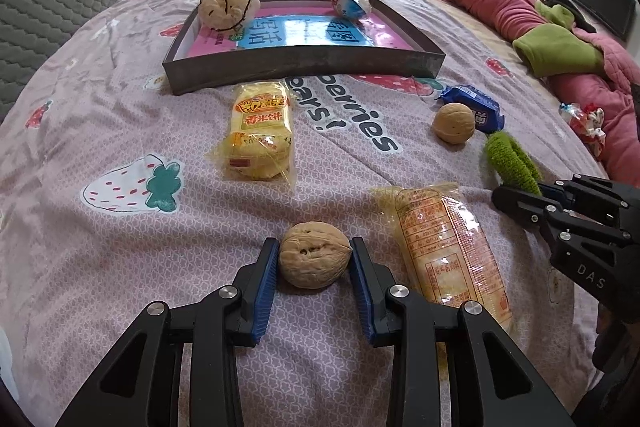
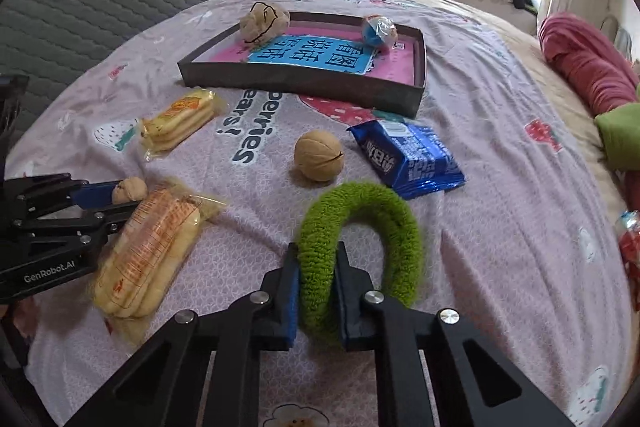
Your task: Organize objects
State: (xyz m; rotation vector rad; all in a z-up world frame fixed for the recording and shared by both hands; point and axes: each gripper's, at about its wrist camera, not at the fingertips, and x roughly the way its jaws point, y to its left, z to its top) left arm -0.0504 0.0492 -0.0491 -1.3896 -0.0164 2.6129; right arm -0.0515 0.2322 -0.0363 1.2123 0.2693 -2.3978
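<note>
While gripped, the green scrunchie (image 2: 360,251) stands upright.

Each black tool (image 1: 315,265) has 2 blue ribbed pads (image 1: 267,281) and silver screws.

Between left gripper (image 1: 315,259) ribbed blue pads: walnut (image 1: 314,254), matt, wrinkled shell. Right of it: rice-cracker pack (image 1: 448,247), glossy crinkled clear plastic. In right gripper (image 2: 317,287): green ring (image 2: 360,251), fuzzy knitted cloth. Ahead: blue snack pack (image 2: 408,159), shiny foil. Underneath: bedsheet (image 2: 500,227), matt printed cloth.
</note>
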